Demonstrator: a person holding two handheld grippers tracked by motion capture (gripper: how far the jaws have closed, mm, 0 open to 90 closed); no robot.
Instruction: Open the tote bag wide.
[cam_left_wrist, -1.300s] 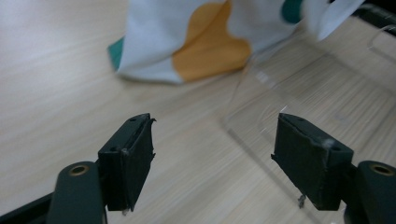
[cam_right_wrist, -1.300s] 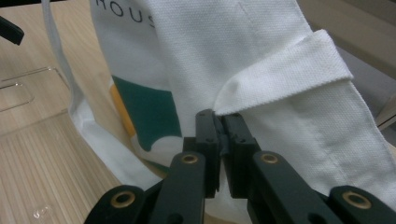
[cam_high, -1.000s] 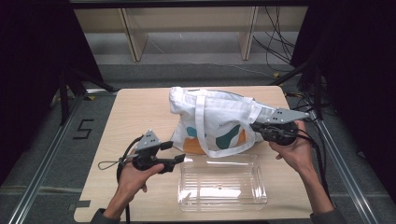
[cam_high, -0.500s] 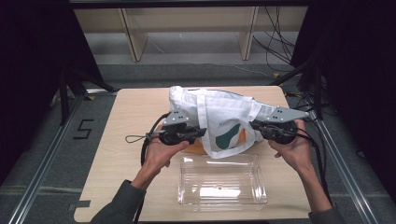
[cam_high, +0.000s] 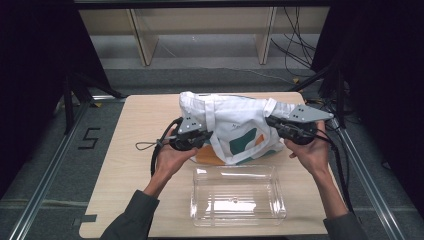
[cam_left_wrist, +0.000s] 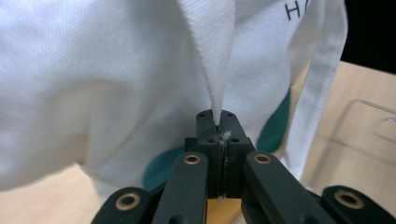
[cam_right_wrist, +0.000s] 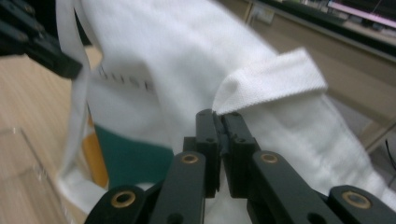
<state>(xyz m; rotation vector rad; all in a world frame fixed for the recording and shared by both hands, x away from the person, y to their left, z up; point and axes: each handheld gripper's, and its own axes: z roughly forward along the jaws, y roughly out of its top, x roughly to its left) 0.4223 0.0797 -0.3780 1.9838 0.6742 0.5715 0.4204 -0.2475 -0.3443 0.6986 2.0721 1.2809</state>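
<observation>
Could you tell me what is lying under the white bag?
The bag rests on the wooden table, pinched at either side by the left gripper and right gripper. Its cloth hides whatever lies beneath or inside.

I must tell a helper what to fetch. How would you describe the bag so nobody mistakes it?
On the light wooden table, find the white cloth tote bag slumped at the far middle, behind the clear plastic tray. It alone is soft fabric, with long white straps and teal and orange patches on its front.
</observation>
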